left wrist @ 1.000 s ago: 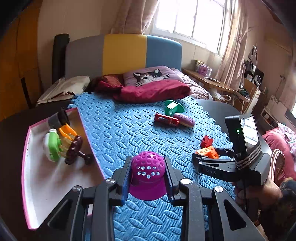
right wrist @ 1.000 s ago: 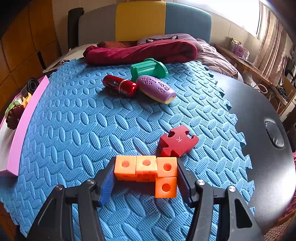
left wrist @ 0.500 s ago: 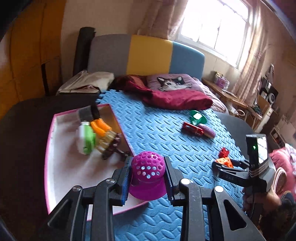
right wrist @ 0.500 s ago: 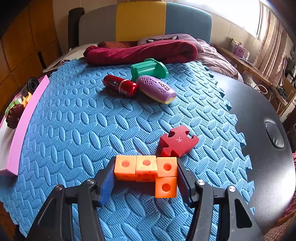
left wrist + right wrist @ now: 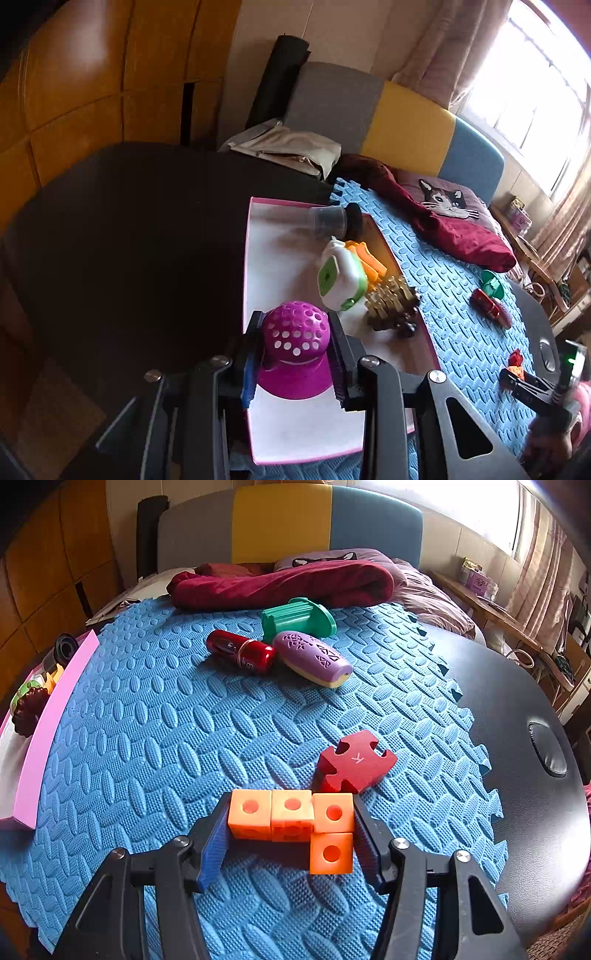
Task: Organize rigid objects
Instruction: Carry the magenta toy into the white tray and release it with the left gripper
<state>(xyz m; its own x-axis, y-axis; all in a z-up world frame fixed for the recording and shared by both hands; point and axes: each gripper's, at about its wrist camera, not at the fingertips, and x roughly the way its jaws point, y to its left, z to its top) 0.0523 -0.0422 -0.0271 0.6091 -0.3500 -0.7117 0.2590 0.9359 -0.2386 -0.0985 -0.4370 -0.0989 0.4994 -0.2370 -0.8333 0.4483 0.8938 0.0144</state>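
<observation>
My left gripper [image 5: 295, 354] is shut on a magenta perforated dome toy [image 5: 295, 347] and holds it over the near part of the pink-rimmed white tray [image 5: 280, 428]. The tray holds a white-and-green toy [image 5: 338, 280], an orange piece [image 5: 365, 258], a brown spiky toy [image 5: 391, 306] and a clear cup with a black lid [image 5: 332, 221]. My right gripper [image 5: 290, 827] is shut on an L-shaped block of orange cubes [image 5: 295, 816] resting on the blue foam mat [image 5: 166, 720]. A red puzzle piece [image 5: 354, 764] lies just beyond it.
On the mat farther back lie a red cylinder [image 5: 240, 651], a purple oval toy [image 5: 314, 657] and a green piece [image 5: 299, 618]. A maroon blanket [image 5: 288, 583] borders the mat's far edge. Dark tabletop [image 5: 517, 709] lies right of the mat, and the tray's pink wall [image 5: 55, 716] is left.
My left gripper has carried the magenta dome leftward from above the mat to above the tray. My right gripper has stayed still on the orange cubes.
</observation>
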